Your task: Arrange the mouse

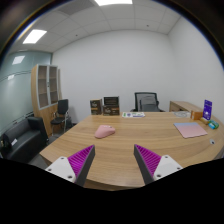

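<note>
Tool point(113, 160) open; pink mouse point(105, 131) ahead on table point(120, 148).

Jaws gaping, gripper point(109, 160) empty — pink mouse point(105, 131) beyond, on the wooden table point(130, 140).

The mouse point(104, 131) (pale pink, rounded) lies flat on the wooden bench point(120, 150), well beyond the fingers point(76, 160), at about eleven o'clock from the gripper point(113, 163).
</note>
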The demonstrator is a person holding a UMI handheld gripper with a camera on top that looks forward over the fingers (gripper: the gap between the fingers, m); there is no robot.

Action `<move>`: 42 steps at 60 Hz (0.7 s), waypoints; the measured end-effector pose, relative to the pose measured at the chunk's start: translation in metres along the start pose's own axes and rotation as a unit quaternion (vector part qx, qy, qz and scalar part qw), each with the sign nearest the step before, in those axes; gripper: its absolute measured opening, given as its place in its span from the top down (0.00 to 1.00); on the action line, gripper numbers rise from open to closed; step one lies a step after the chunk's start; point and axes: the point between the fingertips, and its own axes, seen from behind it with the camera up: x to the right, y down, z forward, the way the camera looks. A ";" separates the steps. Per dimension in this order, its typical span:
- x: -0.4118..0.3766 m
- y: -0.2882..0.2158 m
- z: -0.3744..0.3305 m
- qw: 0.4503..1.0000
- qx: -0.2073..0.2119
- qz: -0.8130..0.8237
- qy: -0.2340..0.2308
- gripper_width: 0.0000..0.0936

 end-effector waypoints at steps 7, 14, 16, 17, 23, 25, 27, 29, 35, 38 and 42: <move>-0.015 -0.004 0.028 1.000 0.002 0.019 -0.014 0.12; -0.040 0.002 0.084 0.998 -0.023 0.044 -0.039 0.13; -0.045 0.005 0.101 0.997 -0.035 0.049 -0.041 0.13; -0.047 0.005 0.109 0.997 -0.040 0.051 -0.042 0.13; -0.061 0.001 0.154 0.996 -0.052 0.058 -0.048 0.12; -0.063 0.001 0.169 0.996 -0.057 0.059 -0.046 0.12; -0.064 0.002 0.183 0.995 -0.064 0.060 -0.044 0.13; -0.065 0.004 0.196 0.994 -0.072 0.065 -0.040 0.12; -0.063 0.008 0.232 0.993 -0.090 0.071 -0.026 0.12; -0.060 0.010 0.247 0.992 -0.100 0.071 -0.019 0.12; -0.055 0.012 0.267 0.991 -0.108 0.072 -0.008 0.12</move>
